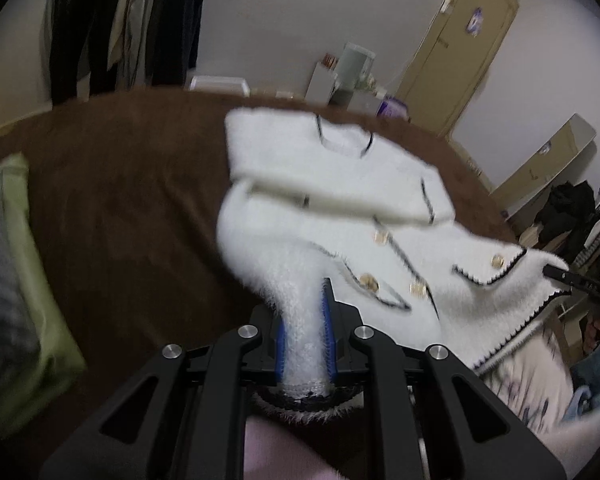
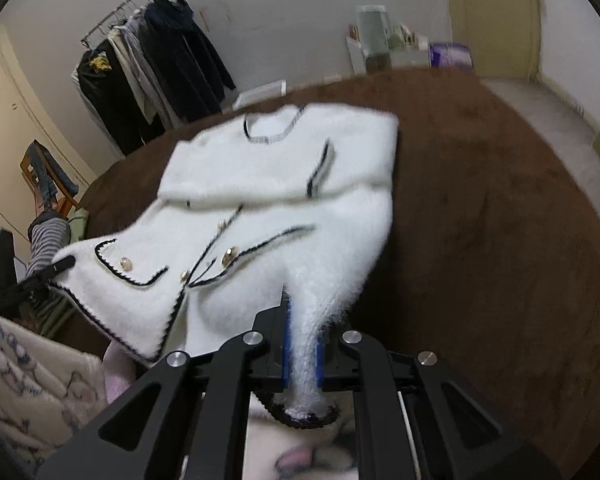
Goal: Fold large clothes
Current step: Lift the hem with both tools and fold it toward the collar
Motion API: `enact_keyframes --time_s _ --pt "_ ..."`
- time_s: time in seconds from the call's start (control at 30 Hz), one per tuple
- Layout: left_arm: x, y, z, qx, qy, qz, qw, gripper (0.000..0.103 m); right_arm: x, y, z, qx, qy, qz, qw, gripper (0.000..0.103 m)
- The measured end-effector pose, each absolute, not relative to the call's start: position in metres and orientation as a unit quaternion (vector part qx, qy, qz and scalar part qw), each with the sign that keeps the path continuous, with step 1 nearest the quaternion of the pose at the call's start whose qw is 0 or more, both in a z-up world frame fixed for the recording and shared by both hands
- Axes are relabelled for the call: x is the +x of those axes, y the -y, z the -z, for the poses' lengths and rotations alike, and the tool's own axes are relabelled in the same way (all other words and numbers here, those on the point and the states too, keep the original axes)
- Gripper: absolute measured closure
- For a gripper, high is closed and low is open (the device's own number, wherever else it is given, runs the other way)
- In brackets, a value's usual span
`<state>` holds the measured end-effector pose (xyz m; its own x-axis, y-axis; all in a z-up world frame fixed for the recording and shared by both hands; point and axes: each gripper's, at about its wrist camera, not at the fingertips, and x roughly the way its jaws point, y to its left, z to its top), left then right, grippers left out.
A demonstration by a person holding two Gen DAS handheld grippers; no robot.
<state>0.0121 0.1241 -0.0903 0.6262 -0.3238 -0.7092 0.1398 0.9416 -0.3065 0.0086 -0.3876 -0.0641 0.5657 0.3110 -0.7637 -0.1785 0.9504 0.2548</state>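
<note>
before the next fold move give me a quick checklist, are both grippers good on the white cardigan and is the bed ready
1. Left gripper shut on the white cardigan hem: ok.
2. Right gripper shut on the other hem corner: ok.
3. Hem lifted off the brown bedspread: ok.
4. Collar end lying on the bedspread: ok.
5. Sleeves folded across the front: ok.
6. Gold buttons fastened: cannot tell.

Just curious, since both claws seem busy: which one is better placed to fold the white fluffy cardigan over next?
Neither clearly. The left gripper and right gripper are each shut on a hem corner of the cardigan, so they would likely carry the hem toward the collar together.
</note>
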Motion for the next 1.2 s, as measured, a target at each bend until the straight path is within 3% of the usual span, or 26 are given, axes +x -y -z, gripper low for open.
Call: enact_keyframes --time_s 0.3,0.53,0.9,1.2 --pt "0.108 -0.119 0.045 -0.072 -0.330 0.119 0.934 0.086 0.084 0.395 0.035 0.058 -0.364 -0.130 0.920 0.094" --pt "0.197 -0.109 0.036 -0.025 -0.320 0.075 0.944 0.086 0.179 0.395 0.030 0.067 -0.331 -0.118 0.934 0.094" --pt "0.323 -0.098 0.131 -0.021 -0.392 0.047 0.919 0.085 0.306 0.385 0.121 0.076 -0.422 -0.073 0.900 0.093" --pt "0.346 -0.114 0.194 -0.024 -0.434 0.032 0.900 0.080 0.333 0.401 0.176 0.084 -0.464 -0.044 0.881 0.089"
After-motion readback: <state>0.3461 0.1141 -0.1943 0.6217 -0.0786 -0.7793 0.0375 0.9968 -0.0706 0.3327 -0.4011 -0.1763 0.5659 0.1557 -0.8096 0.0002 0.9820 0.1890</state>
